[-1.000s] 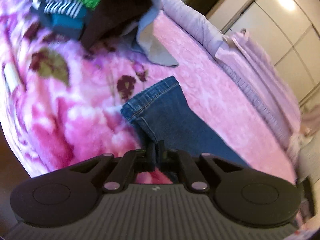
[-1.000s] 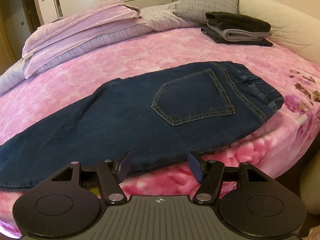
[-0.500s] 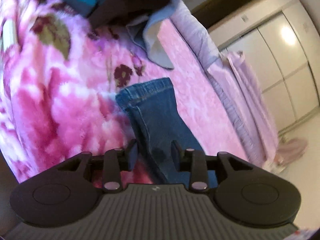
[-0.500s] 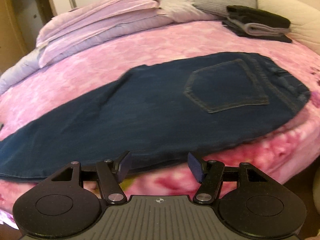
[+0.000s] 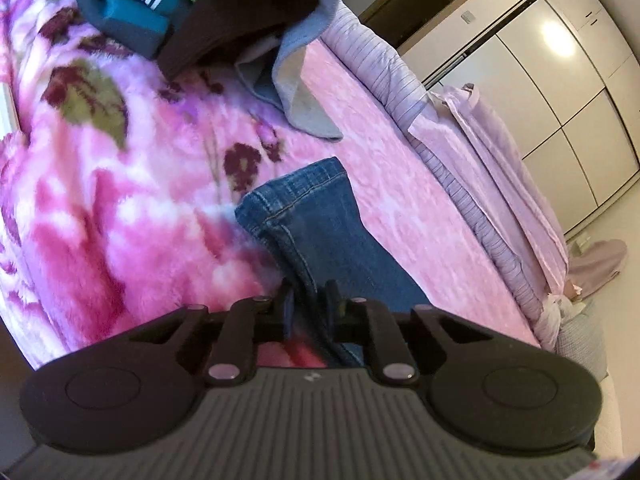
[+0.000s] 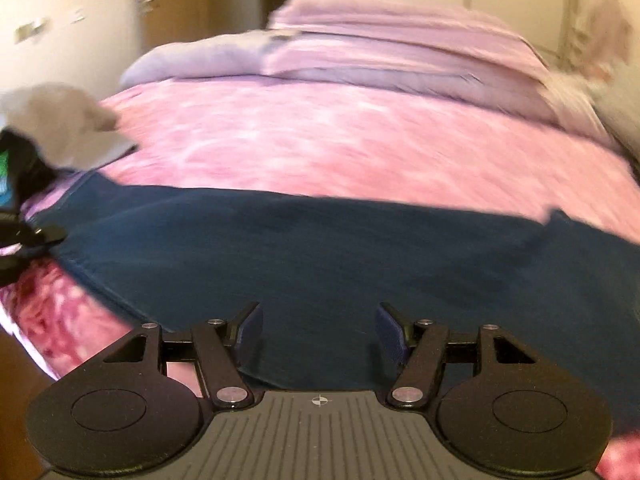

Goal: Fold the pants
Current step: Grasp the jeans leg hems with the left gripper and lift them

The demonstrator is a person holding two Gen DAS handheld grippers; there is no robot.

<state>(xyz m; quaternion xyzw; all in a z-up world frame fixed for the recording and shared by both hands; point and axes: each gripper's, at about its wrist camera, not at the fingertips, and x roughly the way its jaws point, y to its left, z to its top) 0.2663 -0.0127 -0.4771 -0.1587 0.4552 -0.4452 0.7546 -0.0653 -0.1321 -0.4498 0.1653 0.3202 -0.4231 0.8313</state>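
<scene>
Dark blue jeans (image 5: 320, 232) lie flat on a pink blanket (image 5: 400, 208), and the hem of a leg points away from me in the left wrist view. My left gripper (image 5: 309, 304) sits at the leg's near seam edge, a short way back from the hem, with its fingers pressed onto the fold of denim. In the blurred right wrist view the long leg of the jeans (image 6: 320, 256) runs across the bed. My right gripper (image 6: 320, 334) hovers open above its near edge, nothing between the fingers. The left gripper (image 6: 24, 236) shows at the far left of that view.
A heap of mixed clothes (image 5: 180, 8) and a grey garment (image 5: 296, 92) lie beyond the hem. A folded lilac duvet (image 5: 480, 152) runs along the bed's far side, with white wardrobe doors (image 5: 560, 48) behind it. The bed edge drops off to the left.
My left gripper went from shut to open, then closed on the leg's edge near the hem. My right gripper swept left along the jeans, from the back pocket to the leg, staying open.
</scene>
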